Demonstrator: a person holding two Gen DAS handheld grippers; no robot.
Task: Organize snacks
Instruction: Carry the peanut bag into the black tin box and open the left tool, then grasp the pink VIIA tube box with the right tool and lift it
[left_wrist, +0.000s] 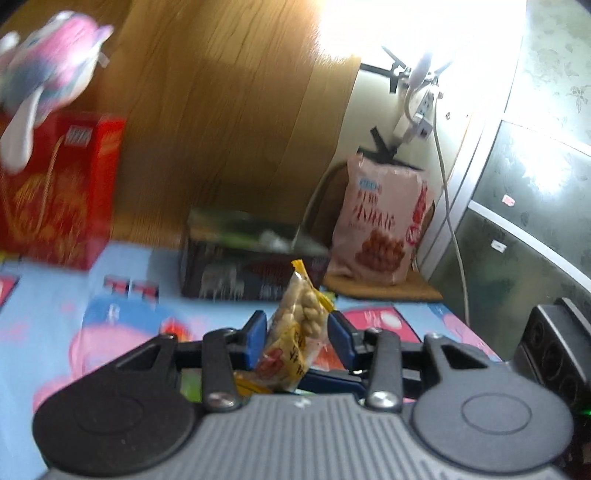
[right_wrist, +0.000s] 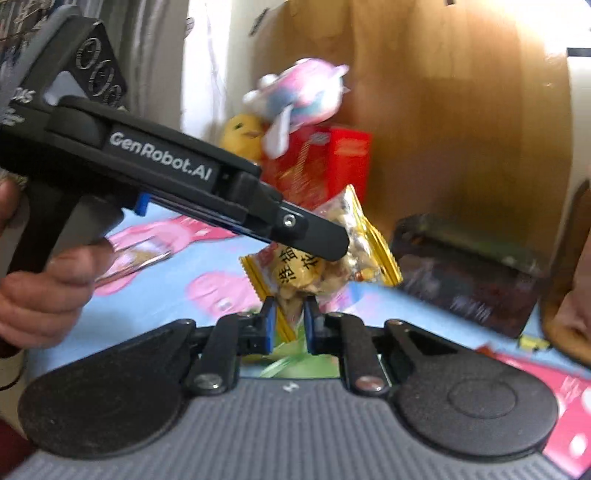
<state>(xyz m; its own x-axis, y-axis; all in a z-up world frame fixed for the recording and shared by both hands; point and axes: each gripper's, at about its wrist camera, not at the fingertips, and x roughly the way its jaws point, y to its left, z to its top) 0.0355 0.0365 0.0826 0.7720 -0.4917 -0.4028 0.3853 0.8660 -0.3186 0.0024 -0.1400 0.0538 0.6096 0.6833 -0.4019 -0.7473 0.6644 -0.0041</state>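
1. A yellow-edged snack packet (left_wrist: 295, 332) is pinched between the blue pads of the left gripper (left_wrist: 297, 328); pale nuts are seen through its clear front, and it is held upright above the cloth.
2. A second packet (right_wrist: 295, 280) of the same kind is clamped by its lower edge in the narrow jaws of the right gripper (right_wrist: 290, 325).
3. In the right wrist view the left gripper (right_wrist: 332, 245) is seen from the side, gripped by a hand (right_wrist: 40, 291), with its packet (right_wrist: 358, 236) at the tip, just above the right one.
4. A blue cartoon-printed cloth (left_wrist: 55, 332) is spread beneath both.
5. A dark open box (left_wrist: 251, 258) is set further back on the cloth, near a wooden panel (left_wrist: 221, 92).
6. A pink snack bag (left_wrist: 384, 225) is propped to the box's right against the wall.
7. A red box (left_wrist: 62, 192) is seen at the left, with a pink plush toy (left_wrist: 48, 66) on top; both are blurred.
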